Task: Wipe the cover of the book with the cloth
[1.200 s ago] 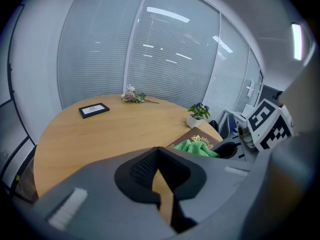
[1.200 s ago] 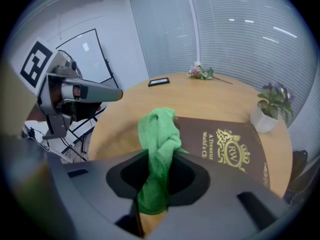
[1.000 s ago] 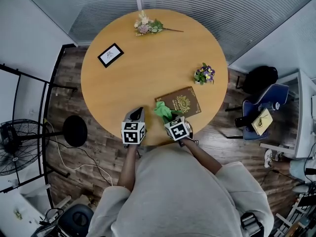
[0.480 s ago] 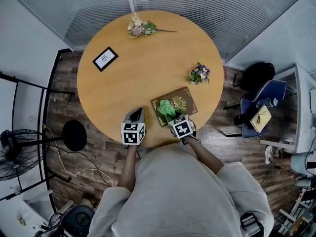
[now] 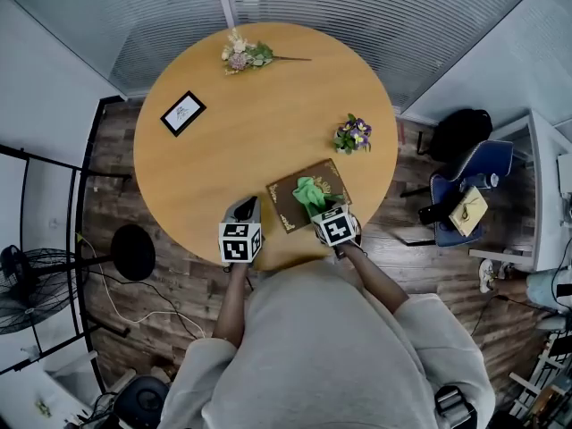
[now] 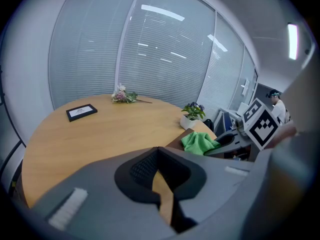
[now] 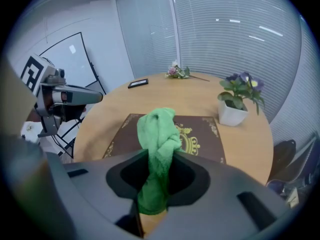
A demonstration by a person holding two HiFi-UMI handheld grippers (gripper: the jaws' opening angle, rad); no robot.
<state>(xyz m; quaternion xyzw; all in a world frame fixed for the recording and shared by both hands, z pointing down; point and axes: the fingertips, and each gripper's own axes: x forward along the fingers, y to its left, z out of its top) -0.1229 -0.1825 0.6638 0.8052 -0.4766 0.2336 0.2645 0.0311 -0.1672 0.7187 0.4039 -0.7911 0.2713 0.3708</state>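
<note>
A dark brown book (image 5: 288, 206) with gold ornament lies near the front edge of the round wooden table (image 5: 241, 141). My right gripper (image 5: 319, 207) is shut on a bunched green cloth (image 5: 311, 191), which rests on the middle of the cover. In the right gripper view the cloth (image 7: 157, 131) rises from between the jaws of the right gripper (image 7: 156, 170) over the book (image 7: 202, 134). My left gripper (image 5: 244, 209) is shut and holds nothing; it hovers over bare table left of the book. The left gripper view has the left gripper (image 6: 159, 156), the cloth (image 6: 199, 142) and the book's corner (image 6: 173, 143).
A small potted plant (image 5: 352, 135) stands just beyond the book. A black picture frame (image 5: 182, 113) and a flower sprig (image 5: 243, 54) lie farther back. Off the table are a black stool (image 5: 134, 250), a fan (image 5: 22, 286) at left and a blue chair (image 5: 465, 190) at right.
My right gripper has drawn the cloth from the book's left corner toward the middle of the cover. The left gripper has stayed in place.
</note>
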